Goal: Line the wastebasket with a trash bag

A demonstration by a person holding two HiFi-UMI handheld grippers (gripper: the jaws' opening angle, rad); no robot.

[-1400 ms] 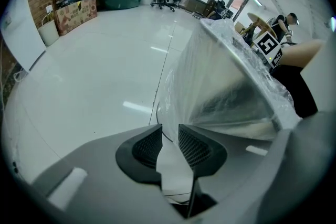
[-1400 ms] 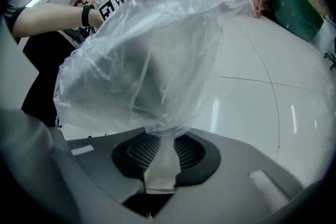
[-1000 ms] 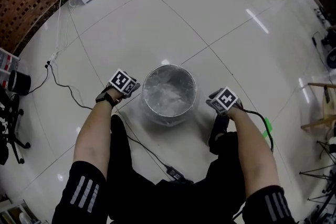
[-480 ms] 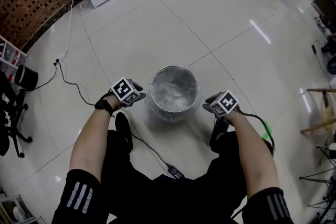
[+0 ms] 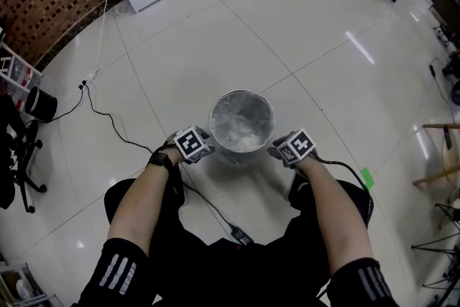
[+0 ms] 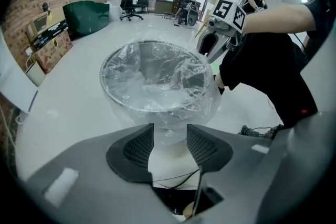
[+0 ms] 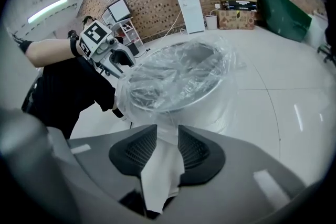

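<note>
Left gripper: fingers standing moderately apart, just been opening, pressing on nothing. In the gap, only pale floor and a thin dark cable. A loose fold of clear film coming down about as far as the fingertips; touching them or not, impossible to tell. Straight beyond the tips, at the centre of the left gripper view, the wastebasket: upright, round, metal, with the trash bag draped inside and folded out over the rim.

Right gripper: fingers parted more narrowly, also just been opening. Between them a whitish strip of the trash bag, running from the overhang at the rim down through the gap and flaring out below the pads. Touching both pads, yet lying slack rather than pinched. Wastebasket just past the tips, filling the middle and upper right of the right gripper view.

In the head view: wastebasket at frame centre on the floor, left gripper just beside its lower-left edge, right gripper just beside its lower-right edge. Crumpled film bright inside the wastebasket.
</note>
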